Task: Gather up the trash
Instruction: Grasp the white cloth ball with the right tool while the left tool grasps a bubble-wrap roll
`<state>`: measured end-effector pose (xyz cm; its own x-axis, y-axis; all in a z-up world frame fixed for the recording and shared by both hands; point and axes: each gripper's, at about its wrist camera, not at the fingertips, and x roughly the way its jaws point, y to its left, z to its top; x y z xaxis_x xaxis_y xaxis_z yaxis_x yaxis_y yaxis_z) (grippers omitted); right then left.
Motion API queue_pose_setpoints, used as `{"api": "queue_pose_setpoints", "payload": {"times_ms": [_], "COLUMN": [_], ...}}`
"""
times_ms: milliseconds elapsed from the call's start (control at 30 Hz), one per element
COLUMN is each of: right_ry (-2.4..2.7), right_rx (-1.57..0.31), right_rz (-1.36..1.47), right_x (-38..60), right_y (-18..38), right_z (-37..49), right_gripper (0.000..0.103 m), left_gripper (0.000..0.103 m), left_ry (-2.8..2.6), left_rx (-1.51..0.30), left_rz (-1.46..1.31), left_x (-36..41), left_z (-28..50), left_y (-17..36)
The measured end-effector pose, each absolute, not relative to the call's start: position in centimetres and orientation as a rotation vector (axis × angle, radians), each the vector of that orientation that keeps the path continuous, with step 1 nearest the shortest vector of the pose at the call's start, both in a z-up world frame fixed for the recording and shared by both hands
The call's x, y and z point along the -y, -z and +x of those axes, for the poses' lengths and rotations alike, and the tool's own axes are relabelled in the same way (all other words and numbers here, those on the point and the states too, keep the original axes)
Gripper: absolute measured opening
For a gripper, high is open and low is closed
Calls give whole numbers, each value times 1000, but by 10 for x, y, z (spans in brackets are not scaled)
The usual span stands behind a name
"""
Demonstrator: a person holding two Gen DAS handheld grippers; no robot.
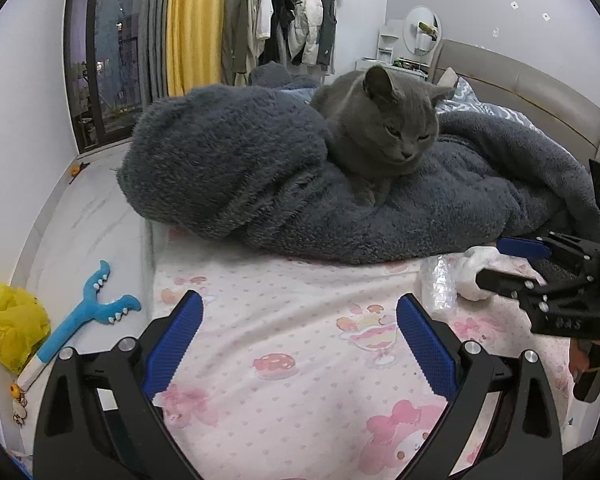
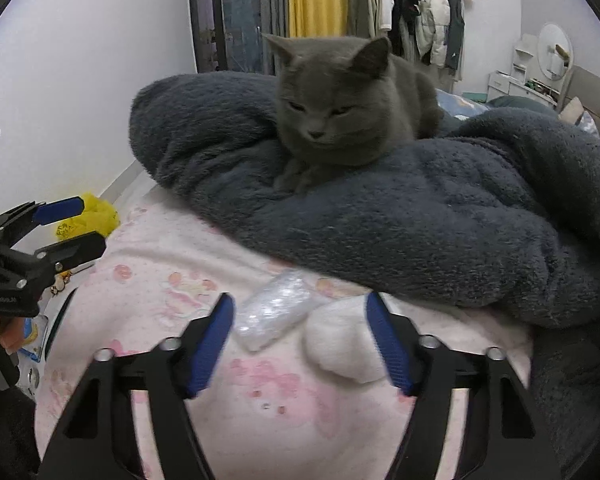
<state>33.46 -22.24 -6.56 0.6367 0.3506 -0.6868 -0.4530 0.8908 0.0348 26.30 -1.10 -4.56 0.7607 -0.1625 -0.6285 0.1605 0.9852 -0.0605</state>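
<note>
On the floor at far left lies a crumpled yellow plastic bag (image 1: 14, 330), with a blue toy (image 1: 88, 310) just beside it, near the bed's edge. Next comes the left gripper (image 1: 300, 344), its jaws spread wide and holding nothing, hovering over the pink patterned bed sheet (image 1: 284, 304). Farther back, a grey cat (image 1: 384, 128) sits on a dark fluffy blanket (image 1: 228, 160) heaped across the bed. To the right, a clear plastic wrapper (image 2: 272, 314) and a white crumpled tissue (image 2: 340, 344) lie touching on the sheet, near the blanket's edge. Both sit between the blue pads of the right gripper (image 2: 300, 344), which is open around them and grips neither.
</note>
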Motion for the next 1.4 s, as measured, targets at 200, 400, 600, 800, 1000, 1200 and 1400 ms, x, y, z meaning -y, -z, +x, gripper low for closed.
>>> {"api": "queue_pose_setpoints", "payload": {"times_ms": [200,400,600,800,1000,1200,1400], "right_ry": [-456,-471,-448,-420,-429,-435,-429], "right_rx": [-810,-851,-863,-868,-854,-829,-813], "right_rz": [-145,-80,-56,-28,7,30,36], "right_x": [231,248,262,280,301,313,322], "right_y": [85,98,103,107,101,89,81], "right_z": [351,358,359,363,356,349,341], "right_gripper": [63,63,63,43,34,33,33], "left_gripper": [99,98,97,86,80,70,58], "left_ry": [221,298,369,385,397,397,402], "left_rx": [-685,-690,-697,-742,-784,-807,-830], "left_rz": [3,17,37,60,85,104,113], "left_x": [25,49,77,98,114,129,144], "left_z": [270,275,279,288,296,305,314], "left_y": [51,59,65,77,88,95,102]}}
